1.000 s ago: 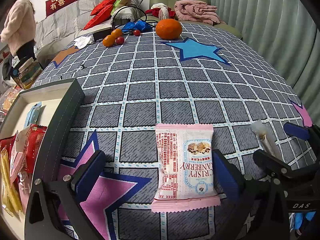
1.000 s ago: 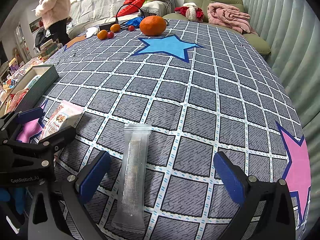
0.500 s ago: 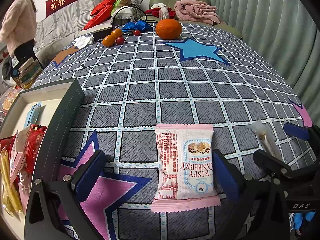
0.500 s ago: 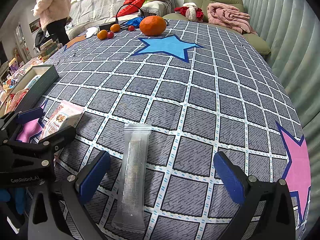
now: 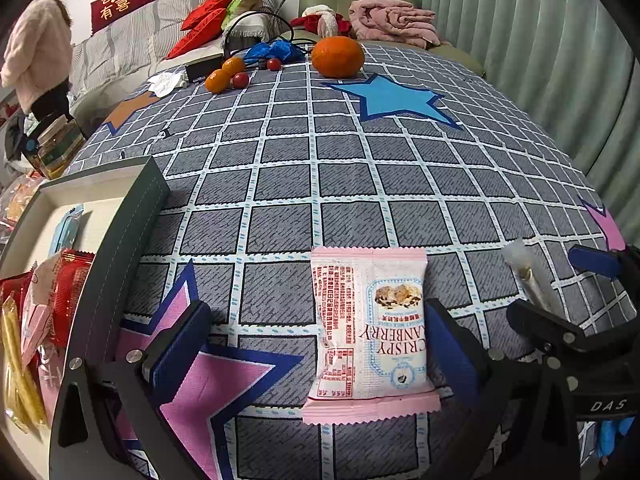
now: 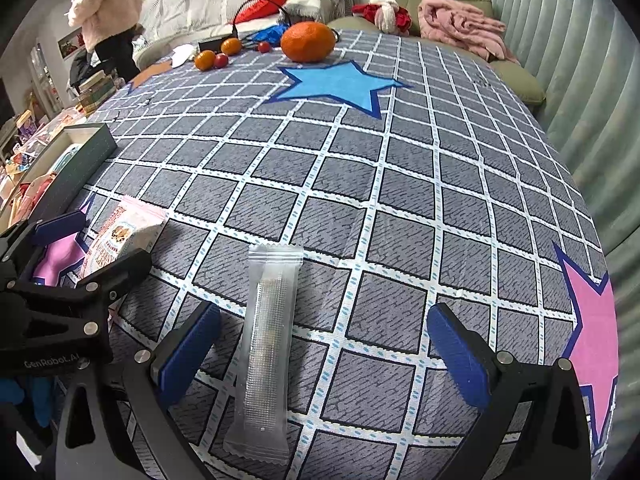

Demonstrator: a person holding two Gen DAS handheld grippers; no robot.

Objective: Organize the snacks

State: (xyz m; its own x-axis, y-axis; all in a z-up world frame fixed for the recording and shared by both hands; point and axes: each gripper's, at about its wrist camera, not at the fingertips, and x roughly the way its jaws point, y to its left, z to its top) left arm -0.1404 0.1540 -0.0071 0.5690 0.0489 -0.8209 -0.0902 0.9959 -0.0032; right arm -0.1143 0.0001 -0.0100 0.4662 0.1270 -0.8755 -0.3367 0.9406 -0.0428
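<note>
A pink and white cranberry snack packet [image 5: 370, 332] lies flat on the checked tablecloth between the fingers of my left gripper [image 5: 316, 352], which is open and empty. It also shows in the right wrist view [image 6: 124, 232]. A clear long snack stick packet [image 6: 268, 344] lies between the fingers of my right gripper [image 6: 324, 352], nearer its left finger; that gripper is open and empty. The stick packet shows in the left wrist view [image 5: 528, 276]. A dark green box [image 5: 120, 240] at the left holds several snack packets [image 5: 60, 292].
A large orange [image 5: 338, 56], small oranges [image 5: 224, 76] and red tomatoes [image 5: 240, 79] sit at the table's far edge with blue cloth and cables. A sofa, an armchair and a person in a pink jumper [image 6: 108, 8] are beyond. A curtain hangs at the right.
</note>
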